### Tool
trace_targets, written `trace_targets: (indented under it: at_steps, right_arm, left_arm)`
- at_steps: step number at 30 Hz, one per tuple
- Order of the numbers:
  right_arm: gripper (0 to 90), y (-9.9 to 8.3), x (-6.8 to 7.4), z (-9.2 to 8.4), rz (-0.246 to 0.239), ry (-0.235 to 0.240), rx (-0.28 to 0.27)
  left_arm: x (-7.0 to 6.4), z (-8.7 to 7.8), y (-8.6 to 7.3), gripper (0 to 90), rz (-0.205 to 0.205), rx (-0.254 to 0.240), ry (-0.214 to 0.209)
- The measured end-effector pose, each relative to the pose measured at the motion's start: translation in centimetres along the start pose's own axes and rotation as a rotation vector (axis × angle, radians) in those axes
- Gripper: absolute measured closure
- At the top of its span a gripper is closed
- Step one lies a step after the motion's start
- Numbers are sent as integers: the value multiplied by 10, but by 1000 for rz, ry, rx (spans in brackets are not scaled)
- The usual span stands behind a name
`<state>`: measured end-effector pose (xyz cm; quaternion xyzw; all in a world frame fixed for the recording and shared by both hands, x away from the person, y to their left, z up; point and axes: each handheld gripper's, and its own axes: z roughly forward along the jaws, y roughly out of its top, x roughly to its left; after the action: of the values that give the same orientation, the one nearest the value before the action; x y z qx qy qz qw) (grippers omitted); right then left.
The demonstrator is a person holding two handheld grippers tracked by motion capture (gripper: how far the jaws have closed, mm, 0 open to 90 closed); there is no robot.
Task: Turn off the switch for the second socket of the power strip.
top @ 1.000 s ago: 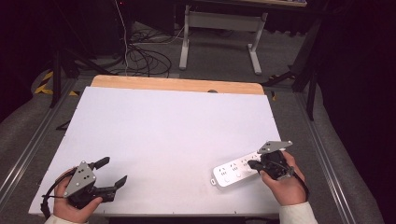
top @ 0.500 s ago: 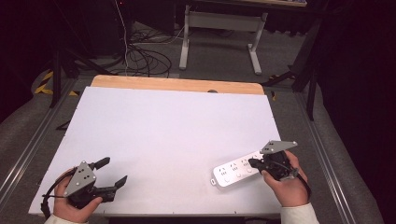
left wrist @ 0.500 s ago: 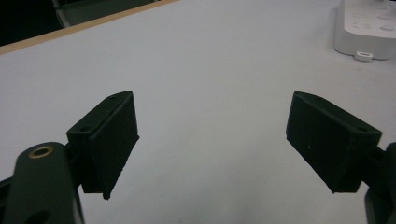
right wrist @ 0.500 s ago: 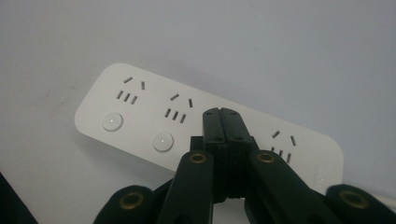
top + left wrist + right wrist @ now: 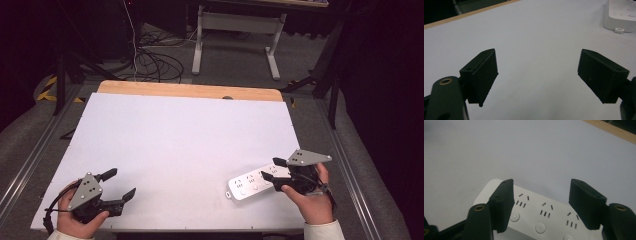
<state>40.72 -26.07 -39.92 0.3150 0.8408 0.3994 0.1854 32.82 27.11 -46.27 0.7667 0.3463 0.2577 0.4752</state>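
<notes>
A white plastic power strip (image 5: pixel 252 182) with rows of slotted sockets and round buttons lies flat at the near right of the white rectangular tabletop (image 5: pixel 180 145), angled so that its rounded end points toward the near middle. The right gripper (image 5: pixel 274 169), black with a grey three-cornered plate on top, sits over the strip's right end. Its jaws have just been opening, and in the right gripper view they stand apart above the strip (image 5: pixel 544 213), one over its left edge and one farther right, with the pads not pressing on it. The strip's near end is cut off at the bottom of that view, and the gripper hides its right end in the high view.

The left gripper (image 5: pixel 119 184) rests at the near left corner of the table, well apart from the strip, its jaws wide with bare tabletop between them. In the left gripper view a corner of the strip (image 5: pixel 620 15) shows at the far right, cut by the frame.

Beyond the table's pale wooden far edge (image 5: pixel 190 91), a tangle of black cables (image 5: pixel 150 57) and a grey metal desk frame (image 5: pixel 235 35) stand on the dark floor; the surroundings there are too dim to make out.
</notes>
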Motion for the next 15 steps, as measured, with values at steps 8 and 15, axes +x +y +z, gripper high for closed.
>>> trace_targets:
  at_steps: [8,15]
  right_arm:
    - [243,-7,4,-5,1,57,-141]
    - [228,-21,2,-7,19,112,-246]
  left_arm:
    - [0,-1,0,167,-2,-3,-2]
    - [0,-1,-1,126,23,11,-13]
